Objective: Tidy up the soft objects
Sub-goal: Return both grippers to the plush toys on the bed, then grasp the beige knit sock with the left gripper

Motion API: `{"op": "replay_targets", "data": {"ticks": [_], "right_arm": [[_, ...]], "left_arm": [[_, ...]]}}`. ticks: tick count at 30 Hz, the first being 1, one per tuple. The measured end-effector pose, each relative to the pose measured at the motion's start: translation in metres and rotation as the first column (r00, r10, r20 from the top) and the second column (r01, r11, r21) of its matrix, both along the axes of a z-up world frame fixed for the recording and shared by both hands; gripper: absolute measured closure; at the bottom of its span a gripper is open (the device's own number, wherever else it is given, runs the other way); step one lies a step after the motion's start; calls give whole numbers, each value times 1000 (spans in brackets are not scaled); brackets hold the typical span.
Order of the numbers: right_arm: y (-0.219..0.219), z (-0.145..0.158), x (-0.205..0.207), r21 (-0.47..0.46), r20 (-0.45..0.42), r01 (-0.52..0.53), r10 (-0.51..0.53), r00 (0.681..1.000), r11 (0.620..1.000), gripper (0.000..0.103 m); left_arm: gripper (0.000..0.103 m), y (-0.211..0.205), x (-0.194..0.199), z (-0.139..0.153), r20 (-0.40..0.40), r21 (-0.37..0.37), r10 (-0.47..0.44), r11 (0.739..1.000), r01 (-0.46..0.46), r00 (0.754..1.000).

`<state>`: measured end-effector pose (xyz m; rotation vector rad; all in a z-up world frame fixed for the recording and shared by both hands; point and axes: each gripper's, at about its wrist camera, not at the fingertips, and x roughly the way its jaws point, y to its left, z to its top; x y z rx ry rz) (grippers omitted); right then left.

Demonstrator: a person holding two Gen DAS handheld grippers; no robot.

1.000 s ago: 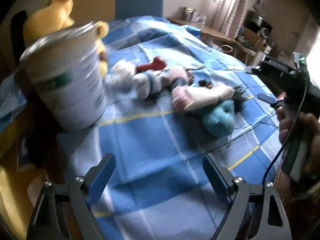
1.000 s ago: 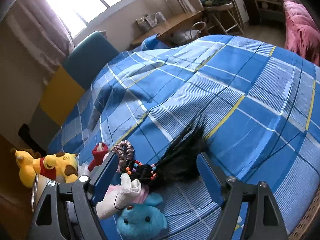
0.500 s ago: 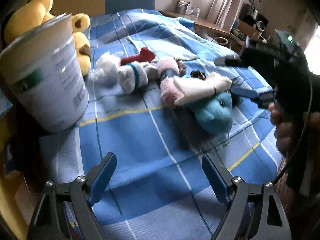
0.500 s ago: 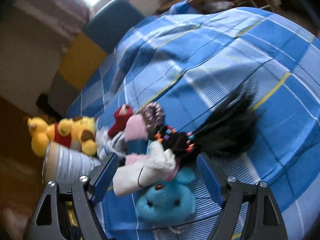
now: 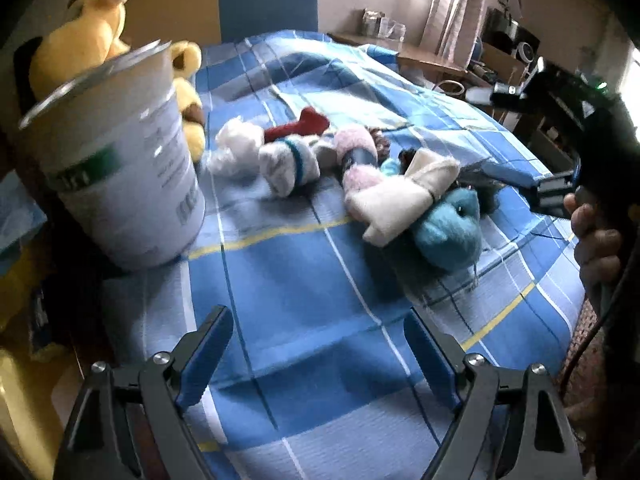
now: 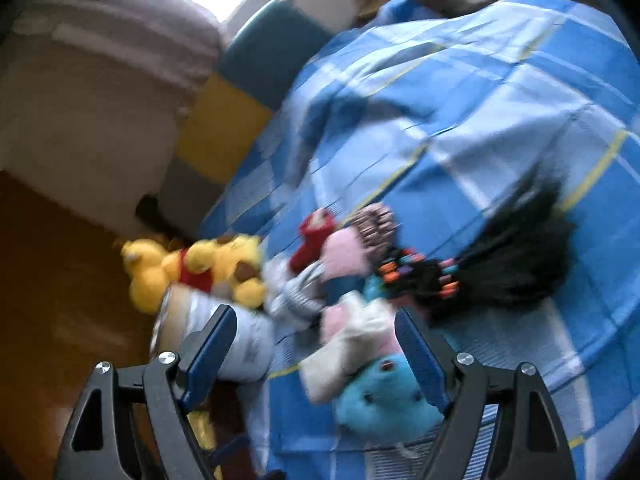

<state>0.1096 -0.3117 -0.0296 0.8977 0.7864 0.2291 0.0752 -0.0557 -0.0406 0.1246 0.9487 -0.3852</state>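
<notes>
A heap of soft things lies on the blue checked bedspread [image 5: 304,280]: a blue plush head [image 5: 448,232] [image 6: 380,396], a cream rolled sock [image 5: 400,200] [image 6: 344,348], a pink fuzzy roll [image 5: 356,148], a white sock with a teal band [image 5: 288,164], a red plush piece [image 5: 300,124] and a black hairpiece with coloured beads [image 6: 500,272]. My left gripper [image 5: 318,356] is open over bare cloth in front of the heap. My right gripper [image 6: 316,352] is open just above the cream sock and blue plush, nothing pressed between its pads.
A tall white tin [image 5: 120,176] [image 6: 224,340] stands at the bed's left edge, with a yellow plush bear [image 5: 84,48] [image 6: 200,268] behind it. A blue and yellow headboard [image 5: 264,4], a desk and curtains lie beyond. A hand [image 5: 596,240] holds the right gripper's handle.
The right gripper has tilted down and swung towards the heap, so the cream sock and blue plush now lie between its fingers' line. The left gripper has hardly moved.
</notes>
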Motion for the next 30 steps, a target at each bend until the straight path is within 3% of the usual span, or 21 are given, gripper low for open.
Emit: {"op": "replay_targets", "data": {"ticks": [8,15,19,23,24,25,26,30], "right_arm": [[-25,-16,-4,6,-89,131,-130,988,991,20],[-36,-14,-11,15,-90,177,-175,980,984,20],[-40,-13,-14,15,-85,208,-206,975,978,20],[-49,-14,-21,40,-76,259,-256,964,965,20],[-52,-14,-23,45,-73,277,-273,959,960,20],[-55,-14,-26,50,-70,298,-295,953,953,20],[-60,-14,-30,57,-68,329,-325,943,943,20],[-74,-16,-42,81,-79,427,-421,904,901,20]], "left_arm": [[15,-43,28,19,125,51,-128,991,123,984],[15,-93,64,18,90,47,-195,980,191,977],[15,-123,83,3,50,69,-216,975,212,975],[16,-125,111,-13,-69,-23,-151,988,149,986],[26,-121,115,-15,-100,-62,-138,989,132,985],[43,-113,118,-19,-142,-121,-127,987,110,982],[50,-107,119,-20,-163,-152,-119,984,94,979],[59,-85,106,-12,-149,-208,-112,975,80,982]]}}
